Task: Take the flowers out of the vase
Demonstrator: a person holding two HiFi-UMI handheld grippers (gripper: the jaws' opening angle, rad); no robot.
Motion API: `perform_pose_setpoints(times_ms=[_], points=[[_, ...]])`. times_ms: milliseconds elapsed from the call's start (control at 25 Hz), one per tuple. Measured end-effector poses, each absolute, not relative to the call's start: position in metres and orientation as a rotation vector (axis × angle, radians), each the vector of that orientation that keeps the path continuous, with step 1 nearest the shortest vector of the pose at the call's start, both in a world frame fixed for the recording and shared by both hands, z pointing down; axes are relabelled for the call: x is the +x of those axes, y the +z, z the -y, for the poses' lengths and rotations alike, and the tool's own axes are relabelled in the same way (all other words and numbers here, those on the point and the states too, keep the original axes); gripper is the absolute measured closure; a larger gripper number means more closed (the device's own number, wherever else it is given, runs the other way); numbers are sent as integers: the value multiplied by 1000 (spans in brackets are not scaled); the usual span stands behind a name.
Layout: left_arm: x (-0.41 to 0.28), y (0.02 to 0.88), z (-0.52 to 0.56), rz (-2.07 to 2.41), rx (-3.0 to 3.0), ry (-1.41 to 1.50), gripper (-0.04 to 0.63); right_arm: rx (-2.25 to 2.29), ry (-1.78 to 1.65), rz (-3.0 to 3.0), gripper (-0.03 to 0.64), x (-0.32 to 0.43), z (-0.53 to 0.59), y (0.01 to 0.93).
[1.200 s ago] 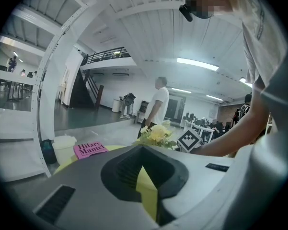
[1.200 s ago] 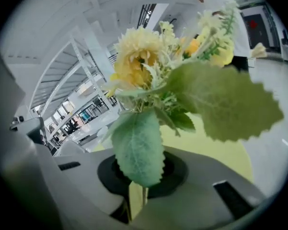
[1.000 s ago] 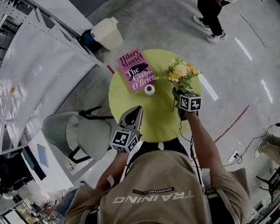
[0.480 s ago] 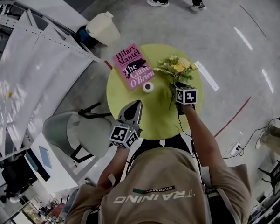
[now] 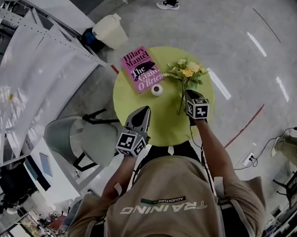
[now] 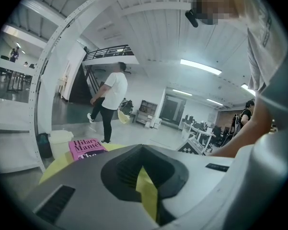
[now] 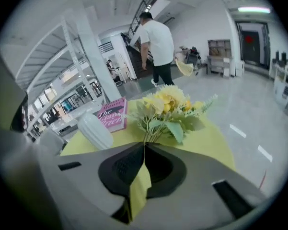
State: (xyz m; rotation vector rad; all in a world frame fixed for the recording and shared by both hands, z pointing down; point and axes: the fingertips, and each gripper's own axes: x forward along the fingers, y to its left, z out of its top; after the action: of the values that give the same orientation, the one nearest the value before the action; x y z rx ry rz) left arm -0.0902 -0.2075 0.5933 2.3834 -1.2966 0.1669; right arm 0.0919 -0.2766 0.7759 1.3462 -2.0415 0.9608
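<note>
Head view: round yellow-green surface [image 5: 138, 100] with a pink book [image 5: 141, 69] at its far left. A small white vase [image 5: 157, 90] stands just beside the book's near corner, its mouth showing from above. The flowers [image 5: 188, 72] are out of the vase and apart from it to the right. Yellow blooms point away from the person, and the thin stems run back past the right hand-held gripper [image 5: 188, 97]. Can't tell from here whether the stems touch the surface.

The left hand-held gripper [image 5: 144, 113] is over the near left edge of the surface, well apart from the vase and flowers. A grey chair [image 5: 84, 142] sits left of the surface, with a white bin [image 5: 110, 30] on the floor beyond.

Right gripper view gives the grip the head view doesn't. The right hand-held gripper [image 7: 144, 146] is pressed together on the stems, and the flowers [image 7: 170, 110] fan out right above the tips. The vase [image 7: 95, 128] is to the left with nothing in it, the book [image 7: 112, 115] sits behind it, and a person [image 7: 155, 44] is walking further off.

Left gripper view: the left hand-held gripper [image 6: 143, 147] has its tips pressed together with nothing between them. Only yellow surface shows through the gap lower down. The book [image 6: 86, 149] and bin [image 6: 60, 140] are at left. Neither the vase nor the flowers appear in this view.
</note>
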Motion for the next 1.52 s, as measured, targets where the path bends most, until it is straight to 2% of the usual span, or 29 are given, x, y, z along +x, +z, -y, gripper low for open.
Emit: perform_pose_setpoints(times_ms=[40,560,880,1520], points=[[-91,592,204,1302,2384,166,594,1342,889,2059,614,91,274,770],[-105,566,168,1385,2395,138,594,1030,697,2566,615,24,187,647],[-102,537,158,1407,2464,95,594,980,430,2621,617,8,168,580],[-94,439,155,1475,2661,-19,594,1058,286,2803,617,1,154,458]])
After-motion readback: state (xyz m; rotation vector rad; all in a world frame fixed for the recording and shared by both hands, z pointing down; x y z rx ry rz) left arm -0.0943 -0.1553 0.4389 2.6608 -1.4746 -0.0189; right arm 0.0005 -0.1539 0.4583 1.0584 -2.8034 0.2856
